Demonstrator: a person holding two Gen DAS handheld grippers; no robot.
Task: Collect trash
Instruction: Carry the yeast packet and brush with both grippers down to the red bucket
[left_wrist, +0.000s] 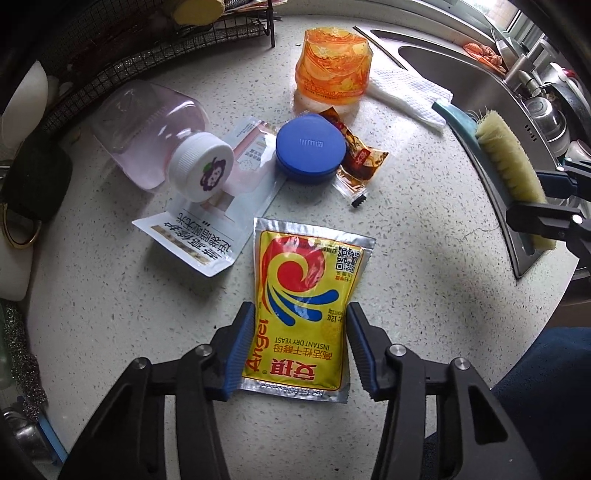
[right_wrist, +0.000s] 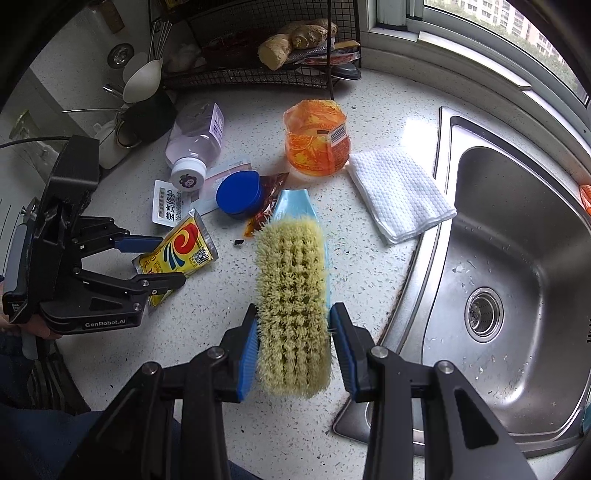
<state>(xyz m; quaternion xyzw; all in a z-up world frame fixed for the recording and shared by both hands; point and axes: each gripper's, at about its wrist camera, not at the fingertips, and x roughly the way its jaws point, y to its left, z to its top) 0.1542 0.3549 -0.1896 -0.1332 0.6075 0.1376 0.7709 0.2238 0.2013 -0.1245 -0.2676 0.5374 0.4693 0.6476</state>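
— What do we have around us here?

— We see a speckled pale countertop (right_wrist: 369, 280), and set into it on the right a steel sink (right_wrist: 524, 243) with a round strainer (right_wrist: 484, 313) in its floor. Small flecks lie scattered in the basin.

— And beside the sink?

— We find a folded white cloth (right_wrist: 400, 192) lying flat, one corner reaching the sink's rim.

— At the back?

— We see a black wire rack (right_wrist: 258, 75) on the counter with pieces of ginger (right_wrist: 295, 40) on its shelf. Left of it, white spoons (right_wrist: 142, 79) stand in a dark holder (right_wrist: 147, 118). Behind the sink a window (right_wrist: 517, 26) shows buildings outside.
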